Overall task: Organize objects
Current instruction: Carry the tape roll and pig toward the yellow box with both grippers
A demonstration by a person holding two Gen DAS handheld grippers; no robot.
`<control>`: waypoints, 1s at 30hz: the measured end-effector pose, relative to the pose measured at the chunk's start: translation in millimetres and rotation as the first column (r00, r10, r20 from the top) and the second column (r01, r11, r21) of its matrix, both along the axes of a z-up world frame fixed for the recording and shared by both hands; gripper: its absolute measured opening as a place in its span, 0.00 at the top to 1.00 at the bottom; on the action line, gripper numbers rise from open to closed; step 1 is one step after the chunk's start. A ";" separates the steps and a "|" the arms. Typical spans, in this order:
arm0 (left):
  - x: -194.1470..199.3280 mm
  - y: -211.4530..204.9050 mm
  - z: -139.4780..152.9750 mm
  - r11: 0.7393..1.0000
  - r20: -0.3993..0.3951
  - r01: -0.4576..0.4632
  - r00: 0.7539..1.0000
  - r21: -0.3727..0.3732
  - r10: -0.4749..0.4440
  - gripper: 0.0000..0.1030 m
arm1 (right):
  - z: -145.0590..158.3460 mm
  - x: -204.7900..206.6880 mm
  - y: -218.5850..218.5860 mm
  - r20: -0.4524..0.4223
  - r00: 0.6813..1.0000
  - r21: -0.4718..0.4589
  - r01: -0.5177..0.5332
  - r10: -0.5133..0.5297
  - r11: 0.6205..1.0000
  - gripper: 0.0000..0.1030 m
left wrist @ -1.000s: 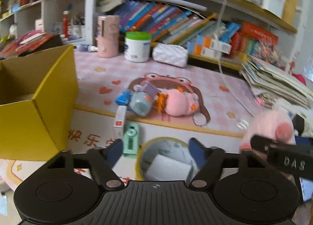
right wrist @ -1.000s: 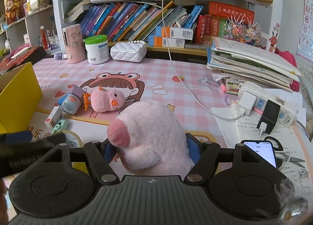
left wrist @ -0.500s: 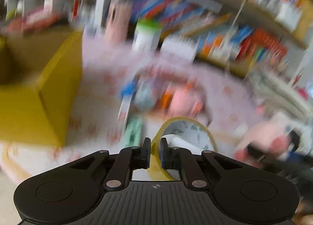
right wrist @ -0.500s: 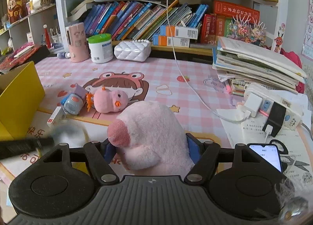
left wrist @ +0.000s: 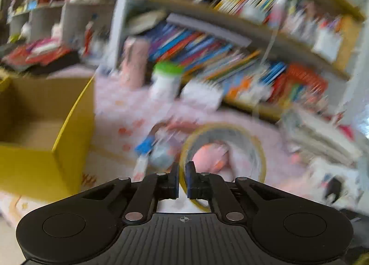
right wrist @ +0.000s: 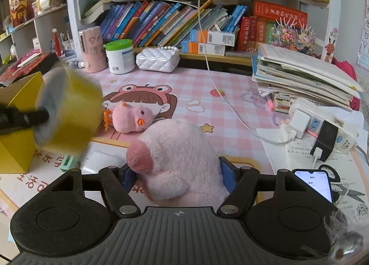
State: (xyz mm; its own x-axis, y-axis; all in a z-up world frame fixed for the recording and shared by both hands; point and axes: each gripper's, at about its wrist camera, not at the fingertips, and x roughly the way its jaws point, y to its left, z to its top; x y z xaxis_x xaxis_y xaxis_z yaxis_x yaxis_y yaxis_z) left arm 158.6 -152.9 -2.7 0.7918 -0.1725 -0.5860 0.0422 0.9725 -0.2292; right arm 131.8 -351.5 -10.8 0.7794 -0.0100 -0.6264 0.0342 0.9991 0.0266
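Tape roll (left wrist: 258, 147): yellow, wide, lifted clear of the desk; its near-left wall sits between the two fingers of the left gripper (left wrist: 182, 178), and the ring stands on edge with its hole facing the camera. In the right wrist view the same roll (right wrist: 71, 113) hangs blurred at the left, above the desk.
Left gripper: jaws pressed together on the roll's wall, with only that thin band between the pads.
Right gripper (right wrist: 178, 176): jaws partly apart, pads pressed against both sides of the pink plush pig (right wrist: 175, 156), which fills the gap and faces left with its darker snout forward.
Yellow box (left wrist: 46, 140): open cardboard carton at the left, near the tape roll; its inside looks plain brown.
Pink chick plush (right wrist: 131, 119): lying on the pink checked desk mat (right wrist: 207, 108), beyond the pig, apart from both grippers.
Green stapler (right wrist: 69, 163): flat on the mat, just below the raised roll.
Phone (right wrist: 314, 183): screen lit, near right, beside black scissors (right wrist: 343, 190).
Left view: heavily blurred; small items there cannot be told apart.
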 end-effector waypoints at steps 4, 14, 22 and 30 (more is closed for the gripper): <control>-7.7 7.3 -2.3 0.999 0.004 -0.016 1.000 -0.029 0.016 0.95 | 2.5 -3.7 0.7 0.017 1.000 0.000 0.000 0.000 1.000 0.33; -25.3 31.8 -5.5 0.998 -0.042 -0.060 0.997 -0.012 0.059 0.95 | 3.0 -11.1 23.3 0.015 0.998 0.008 -0.054 0.054 0.999 0.33; -60.1 72.7 -6.7 0.995 -0.060 -0.097 0.994 -0.011 0.096 0.95 | 3.9 -29.1 68.4 0.004 0.992 0.011 -0.126 0.126 0.992 0.33; -104.4 138.4 -5.0 0.985 -0.080 -0.174 0.982 -0.004 0.173 0.95 | 7.9 -62.2 134.9 -0.013 0.981 0.013 -0.194 0.195 0.981 0.33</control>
State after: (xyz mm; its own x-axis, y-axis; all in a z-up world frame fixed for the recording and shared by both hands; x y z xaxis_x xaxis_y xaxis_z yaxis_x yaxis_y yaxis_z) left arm 54.2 -14.5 -7.6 0.7616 -0.0434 -0.6466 -0.1452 0.9609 -0.2356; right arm 69.6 -216.6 -2.8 0.7569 0.1481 -0.6366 -0.1603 0.9863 0.0389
